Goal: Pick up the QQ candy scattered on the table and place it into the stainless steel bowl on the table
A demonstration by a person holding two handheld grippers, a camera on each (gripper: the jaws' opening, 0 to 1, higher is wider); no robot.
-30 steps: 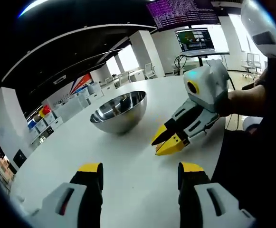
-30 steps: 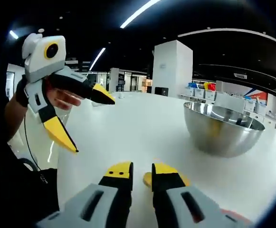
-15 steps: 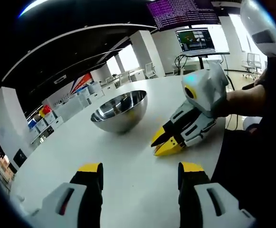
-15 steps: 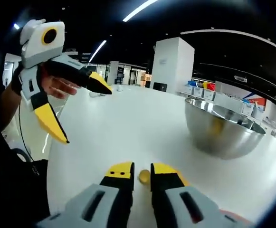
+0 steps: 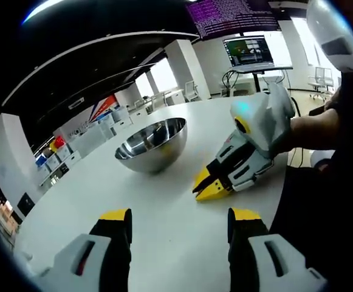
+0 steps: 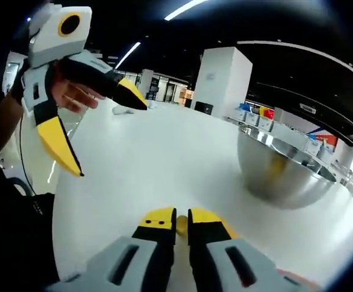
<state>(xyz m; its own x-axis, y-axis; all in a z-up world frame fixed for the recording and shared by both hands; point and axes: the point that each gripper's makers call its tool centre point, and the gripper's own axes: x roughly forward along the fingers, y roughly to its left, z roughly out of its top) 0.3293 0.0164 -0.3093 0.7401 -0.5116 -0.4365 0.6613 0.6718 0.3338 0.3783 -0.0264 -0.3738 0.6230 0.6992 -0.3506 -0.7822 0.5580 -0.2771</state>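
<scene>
The stainless steel bowl [image 5: 150,143] stands on the round white table [image 5: 164,237]; it also sits at the right of the right gripper view as the same steel bowl [image 6: 282,173]. My right gripper [image 6: 180,217] is down at the table top, its yellow-tipped jaws shut on a small yellow QQ candy [image 6: 181,225]. Seen from the left gripper view, that right gripper [image 5: 211,186] touches the table just right of the bowl. My left gripper [image 5: 180,215] hovers open with nothing between its jaws. That left gripper [image 6: 108,139] hangs above the table's left side.
The table's curved edge [image 5: 279,194] runs close on the right, beside the person's dark clothes. A monitor on a stand [image 5: 248,52] is behind it. A white pillar [image 6: 223,79] and shelves with coloured bins [image 6: 267,115] are far off.
My right gripper's jaws have drawn together around the yellow candy and it has dipped lower to the table. My left gripper has stayed open and nearly still.
</scene>
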